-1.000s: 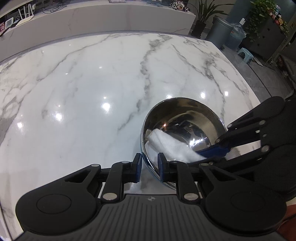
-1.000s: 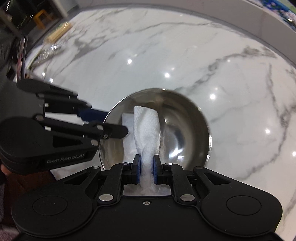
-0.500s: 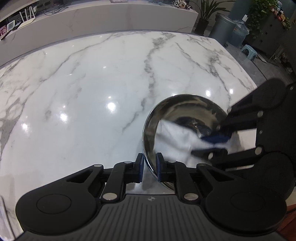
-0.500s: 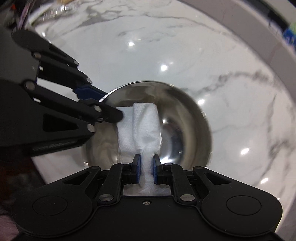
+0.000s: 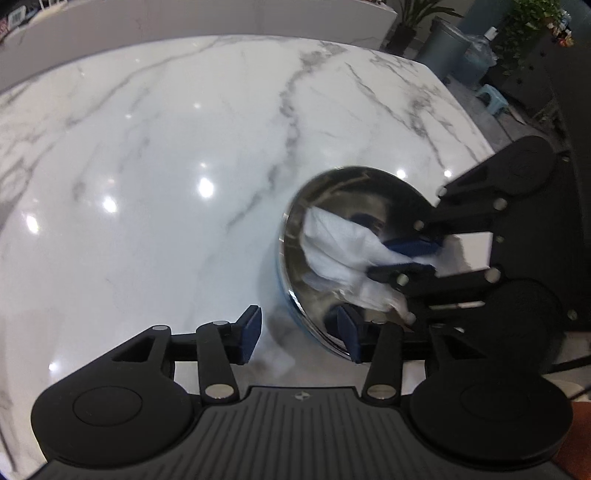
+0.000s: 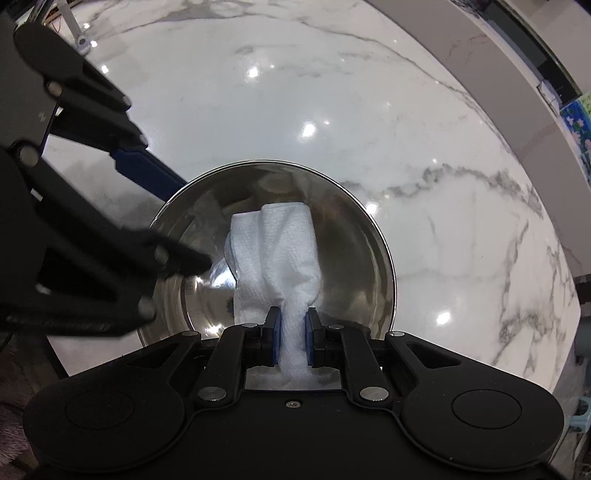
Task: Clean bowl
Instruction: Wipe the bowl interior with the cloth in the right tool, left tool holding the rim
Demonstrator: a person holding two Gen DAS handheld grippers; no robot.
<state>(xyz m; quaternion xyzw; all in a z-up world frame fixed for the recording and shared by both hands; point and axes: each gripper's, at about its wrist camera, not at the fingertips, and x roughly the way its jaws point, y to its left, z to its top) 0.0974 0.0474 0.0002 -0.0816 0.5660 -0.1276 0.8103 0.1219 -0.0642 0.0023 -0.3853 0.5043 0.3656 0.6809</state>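
Right claw (image 6: 291, 338) clenched on white crumpled paper towel (image 6: 280, 251), blue pads pinching its gathered end; pointing steeply down into the bowl. Seen in the left wrist view as black linkage arms reaching in from the right edge (image 5: 413, 258), towel (image 5: 343, 247) bunched at the tips.

Left claw (image 5: 299, 334) opening, jaws parted wide. Near rim of the bowl sits between the blue pads; one pad (image 5: 249, 334) outside the bowl and clear of it, other pad (image 5: 347, 334) inside just past the rim. Contact of the inner pad with the bowl wall: cannot tell, picture blurred there. No pinch visible on the rim. Same claw in the right wrist view enters from the left (image 6: 173, 221), one blue finger outside the rim, one dark finger tip inside over the bowl wall.

Largest to smallest:
- White marble desk with grey veins (image 5: 166, 166), glossy, ceiling light spots reflected. Also fills the right wrist view (image 6: 424, 166).
- Round polished stainless steel bowl (image 6: 351, 258) standing upright on the desk near its right-hand edge in the left wrist view (image 5: 332, 192). Interior mirror-like.
- Towel lying inside the bowl, draped from the near side toward the middle, touching the inner wall.

Background, left wrist view: grey cylindrical bin (image 5: 443, 44), small light-blue plastic stool (image 5: 493, 96) on the floor beyond the desk, green potted plant (image 5: 417, 14).
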